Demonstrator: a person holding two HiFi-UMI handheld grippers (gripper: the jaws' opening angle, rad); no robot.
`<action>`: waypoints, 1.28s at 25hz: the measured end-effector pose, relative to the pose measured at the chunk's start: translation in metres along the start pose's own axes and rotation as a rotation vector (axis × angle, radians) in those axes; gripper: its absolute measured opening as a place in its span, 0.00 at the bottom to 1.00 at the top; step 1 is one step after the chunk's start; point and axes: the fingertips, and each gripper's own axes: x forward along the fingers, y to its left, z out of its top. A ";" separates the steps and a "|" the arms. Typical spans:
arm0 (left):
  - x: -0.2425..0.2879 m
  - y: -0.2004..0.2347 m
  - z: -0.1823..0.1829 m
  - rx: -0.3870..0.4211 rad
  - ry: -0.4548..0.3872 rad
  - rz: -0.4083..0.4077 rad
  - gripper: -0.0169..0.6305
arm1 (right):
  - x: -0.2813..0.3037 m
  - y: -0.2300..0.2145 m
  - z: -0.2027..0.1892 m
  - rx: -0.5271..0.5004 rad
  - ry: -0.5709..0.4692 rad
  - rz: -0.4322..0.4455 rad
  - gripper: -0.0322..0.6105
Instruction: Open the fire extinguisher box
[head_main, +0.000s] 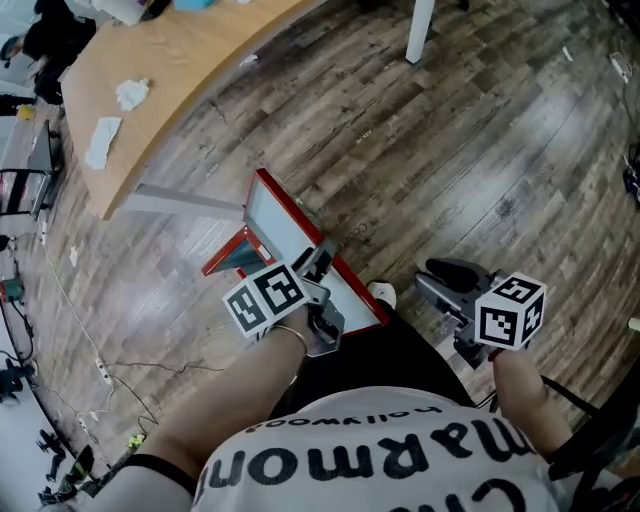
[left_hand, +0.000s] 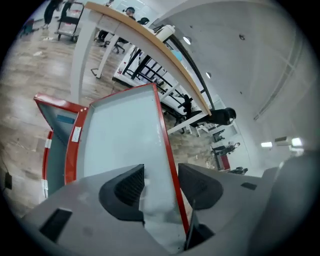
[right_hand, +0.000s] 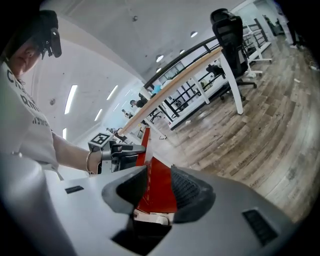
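Fire extinguisher box (head_main: 236, 256) sits on the floor (head_main: 450, 130) just off the desk (head_main: 180, 70), lid (head_main: 290, 228) tipped up; left gripper (head_main: 322, 257) hangs loose around the lid's red edge, right gripper (head_main: 441, 276) is spread and empty farther from the desk, so I'd pinch that edge firmly before swinging wider.

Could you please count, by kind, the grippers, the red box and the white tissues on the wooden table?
Grippers: 2, left gripper and right gripper
Red box: 1
White tissues on the wooden table: 2
Total: 5
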 end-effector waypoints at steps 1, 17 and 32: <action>-0.002 0.000 0.000 -0.023 0.010 -0.033 0.32 | 0.004 0.007 0.001 -0.019 0.011 0.002 0.28; -0.006 0.039 -0.007 -0.007 0.104 -0.098 0.38 | -0.008 0.067 0.001 -0.241 0.106 -0.091 0.28; -0.262 0.058 0.021 0.199 -0.198 -0.386 0.37 | 0.065 0.209 0.023 -0.446 -0.021 -0.084 0.21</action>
